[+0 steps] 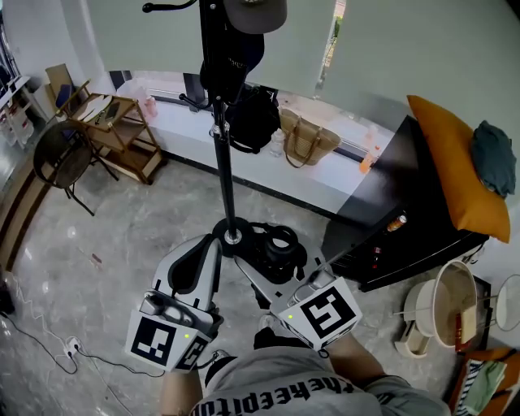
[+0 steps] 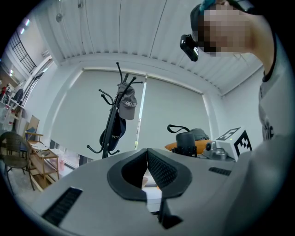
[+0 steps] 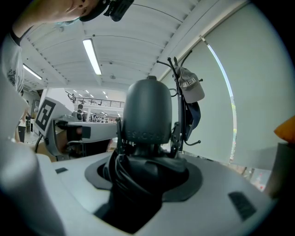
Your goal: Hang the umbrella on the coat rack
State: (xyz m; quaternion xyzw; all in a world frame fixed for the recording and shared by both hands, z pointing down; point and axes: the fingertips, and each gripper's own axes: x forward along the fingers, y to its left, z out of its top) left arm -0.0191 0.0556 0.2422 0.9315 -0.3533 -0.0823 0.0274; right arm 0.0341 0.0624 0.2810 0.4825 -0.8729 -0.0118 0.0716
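Note:
The black coat rack (image 1: 225, 175) stands straight ahead, its base (image 1: 234, 237) on the marble floor; a grey cap (image 1: 254, 14) and a dark bag (image 1: 233, 67) hang near its top. My right gripper (image 1: 282, 262) is shut on a folded black umbrella (image 1: 277, 246), held just right of the rack's base. In the right gripper view the umbrella's rounded handle (image 3: 147, 113) sticks up from between the jaws, with the rack (image 3: 181, 110) behind it. My left gripper (image 1: 213, 246) is shut and holds nothing; in its own view the pads (image 2: 159, 167) meet, the rack (image 2: 112, 126) beyond them.
A long white ledge (image 1: 183, 130) behind the rack carries a black bag (image 1: 253, 120) and a woven bag (image 1: 307, 140). A black cabinet (image 1: 398, 219) with an orange cushion (image 1: 459, 166) stands at right. At left are a wooden shelf (image 1: 114, 130), a round chair (image 1: 58, 158), and a floor cable (image 1: 57, 345).

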